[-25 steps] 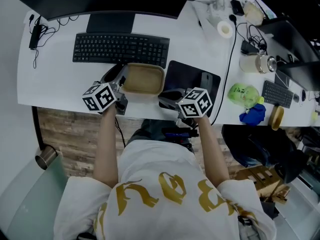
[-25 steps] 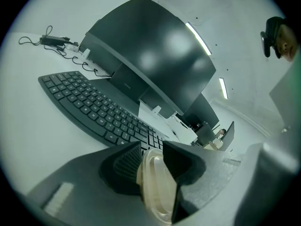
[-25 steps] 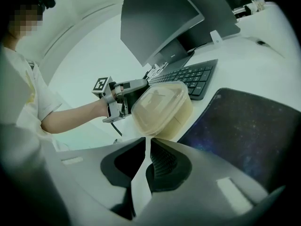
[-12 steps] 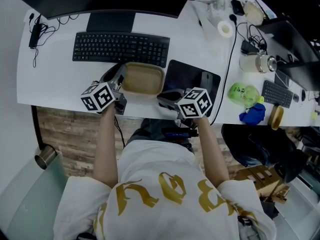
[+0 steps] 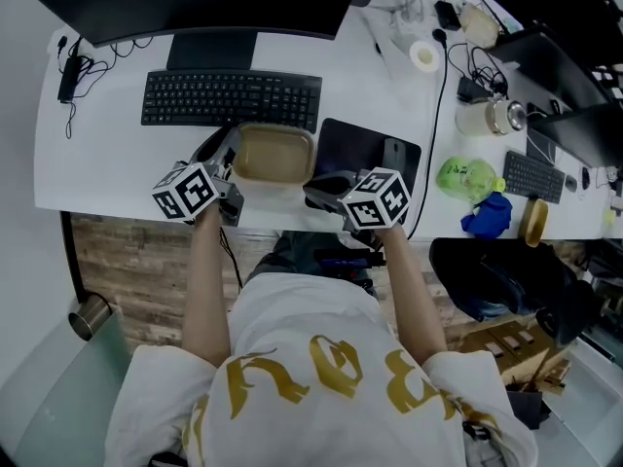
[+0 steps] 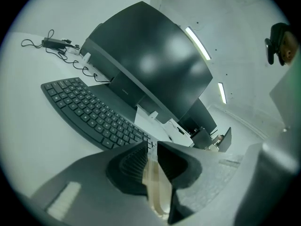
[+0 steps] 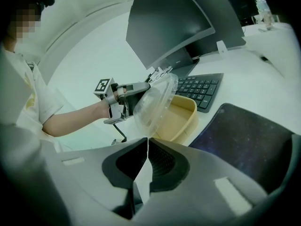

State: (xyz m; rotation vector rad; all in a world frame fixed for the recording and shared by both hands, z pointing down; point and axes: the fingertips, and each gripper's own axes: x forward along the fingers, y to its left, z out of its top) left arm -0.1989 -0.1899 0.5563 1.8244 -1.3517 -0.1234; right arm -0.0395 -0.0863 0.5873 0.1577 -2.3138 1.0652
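"what's the box like?"

"a shallow tan container [image 5: 274, 154], rectangular with rounded corners, its top open. it stands flat on the white desk [image 5: 97, 163], at about 11 o'clock from the middle of the head view."

"and the lid?"

"a clear plastic lid [image 7: 155, 102], domed and see-through. it's lifted off and tipped steeply on edge. in the right gripper view its lower edge hangs close over the container's rim at the 9 o'clock side, and its top edge leans toward 1 o'clock. i can't tell whether it touches the rim."

"held?"

"yes. its rim is pinched between the jaws of the left gripper [image 6: 151, 147], at the lid's 9 o'clock edge."
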